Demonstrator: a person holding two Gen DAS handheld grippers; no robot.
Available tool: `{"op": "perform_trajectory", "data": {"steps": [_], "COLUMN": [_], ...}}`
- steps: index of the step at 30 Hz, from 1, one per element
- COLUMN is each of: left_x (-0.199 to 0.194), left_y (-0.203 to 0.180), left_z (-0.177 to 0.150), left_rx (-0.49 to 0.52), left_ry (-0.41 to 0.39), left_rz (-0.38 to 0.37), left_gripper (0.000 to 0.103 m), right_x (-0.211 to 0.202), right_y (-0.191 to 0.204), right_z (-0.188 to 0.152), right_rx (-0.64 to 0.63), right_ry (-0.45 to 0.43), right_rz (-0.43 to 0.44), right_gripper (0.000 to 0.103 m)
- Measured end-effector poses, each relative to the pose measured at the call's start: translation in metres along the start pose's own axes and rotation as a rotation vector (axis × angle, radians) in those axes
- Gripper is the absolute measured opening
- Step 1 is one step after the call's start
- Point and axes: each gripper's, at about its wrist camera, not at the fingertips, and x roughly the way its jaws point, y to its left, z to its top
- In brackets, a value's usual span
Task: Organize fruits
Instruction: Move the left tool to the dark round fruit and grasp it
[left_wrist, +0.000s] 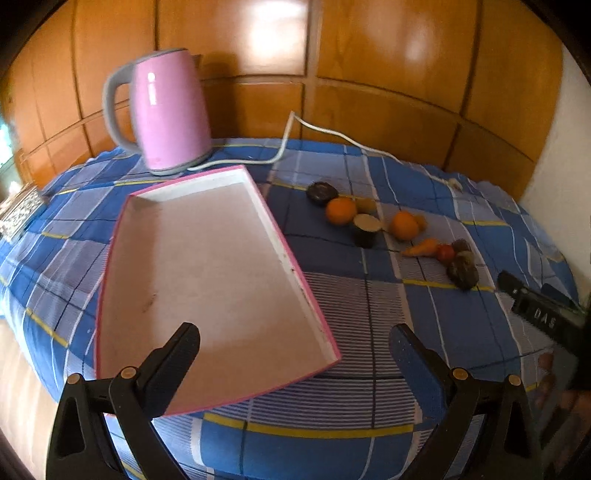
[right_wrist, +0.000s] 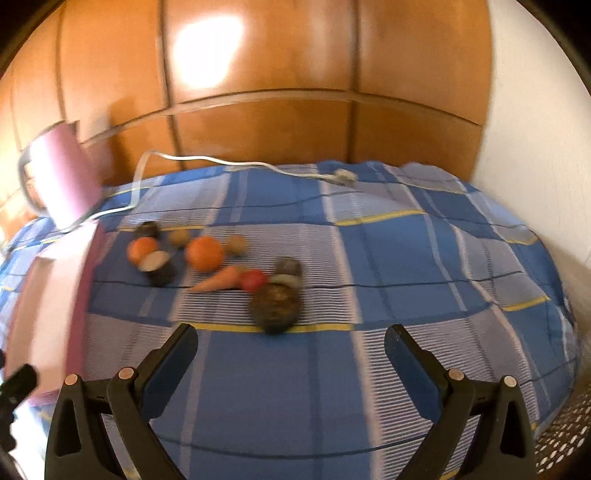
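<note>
A shallow pink-edged tray (left_wrist: 295, 273) with a white floor lies on the blue checked cloth, and nothing is in it. My left gripper (left_wrist: 295, 349) hangs open over the tray's near right corner. To the tray's right lie the fruits: two oranges (left_wrist: 340, 211) (right_wrist: 204, 253), a cut dark fruit (left_wrist: 366, 229), a carrot (right_wrist: 219, 281), a small red fruit (right_wrist: 254, 279) and a dark round fruit (right_wrist: 274, 306). My right gripper (right_wrist: 291, 347) is open just short of that dark round fruit, holding nothing. The right wrist view is blurred.
A pink kettle (left_wrist: 168, 114) stands behind the tray, its white cord (left_wrist: 291, 129) trailing across the cloth to a plug (right_wrist: 343, 176). Wooden panelling rises behind the table and a white wall on the right. The right gripper's body (left_wrist: 543, 314) shows at the left view's right edge.
</note>
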Motion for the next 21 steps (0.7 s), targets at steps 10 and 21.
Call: {"op": "perform_trajectory", "data": {"steps": [10, 21], "left_x": [0.016, 0.062], "left_y": [-0.011, -0.012], "left_z": [0.036, 0.091], "left_rx": [0.041, 0.068], "left_ry": [-0.015, 0.046], "left_rz": [-0.126, -0.051], "left_gripper": [0.103, 0.09], "right_x": [0.032, 0.055], "right_y": [-0.063, -0.069], "right_z": [-0.005, -0.014], "right_rx": [0.101, 0.068], "right_ry": [0.052, 0.068], "right_rz": [-0.139, -0.18], "right_gripper": [0.103, 0.102]}}
